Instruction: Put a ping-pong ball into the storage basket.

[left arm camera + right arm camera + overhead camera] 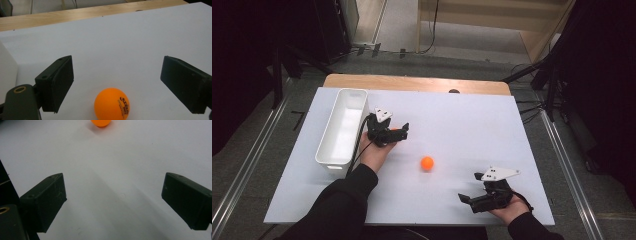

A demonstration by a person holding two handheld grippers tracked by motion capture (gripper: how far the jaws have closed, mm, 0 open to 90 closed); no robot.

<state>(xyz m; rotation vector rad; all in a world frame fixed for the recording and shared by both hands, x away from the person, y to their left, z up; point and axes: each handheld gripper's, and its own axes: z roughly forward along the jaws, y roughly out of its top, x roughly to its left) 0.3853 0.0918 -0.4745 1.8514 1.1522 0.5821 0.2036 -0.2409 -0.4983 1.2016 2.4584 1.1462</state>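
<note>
A white sheet [462,120] covers the light wooden table [412,82], with grey floor around it. The long white plastic bin [343,125] at the left looks empty. The left gripper [398,134] stands wide around 1 small orange ping-pong ball [111,103], pads clear of it. A second orange ball [427,163] lies mid-table. The right gripper [471,192] gapes wide, holding nothing.
</note>
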